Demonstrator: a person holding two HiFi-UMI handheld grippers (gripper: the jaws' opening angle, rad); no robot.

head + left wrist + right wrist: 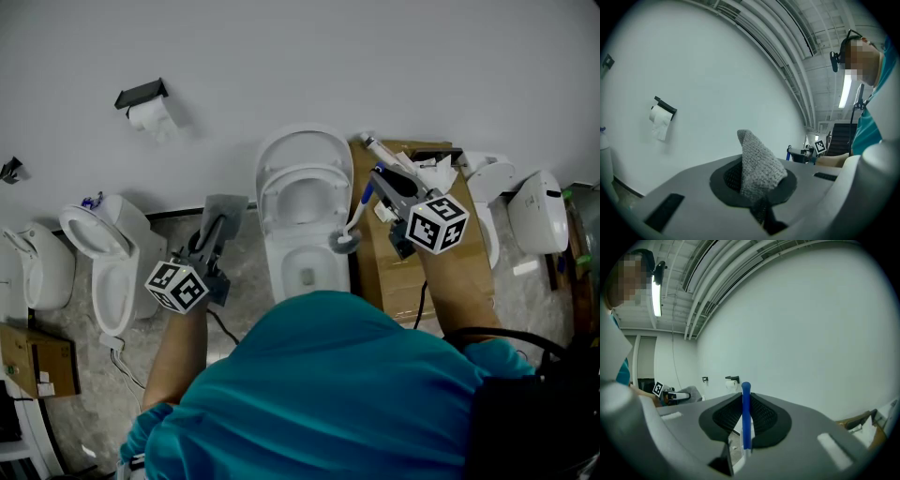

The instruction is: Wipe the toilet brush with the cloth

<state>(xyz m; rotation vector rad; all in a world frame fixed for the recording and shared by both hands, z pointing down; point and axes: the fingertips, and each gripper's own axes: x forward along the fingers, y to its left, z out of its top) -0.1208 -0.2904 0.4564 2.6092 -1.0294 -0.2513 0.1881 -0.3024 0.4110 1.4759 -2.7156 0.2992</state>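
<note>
While the right gripper [746,427] pinches the toilet brush [345,240] by its thin blue handle at the toilet [265,187] rim and the left gripper [758,194] clamps the grey cloth [757,161], well apart, wiping pressure could twist the brush loose.

The cloth [759,161] is grey, rough and bumpy, like knitted wool. The toilet brush [746,413] has a smooth, shiny blue plastic handle. The left hand-held gripper [757,185] and right hand-held gripper [746,423] are dull grey plastic with black ridged pads [723,417]. The middle toilet [302,202] is white and glossy. Right of it, the box [384,281] is dull brown cardboard.
</note>
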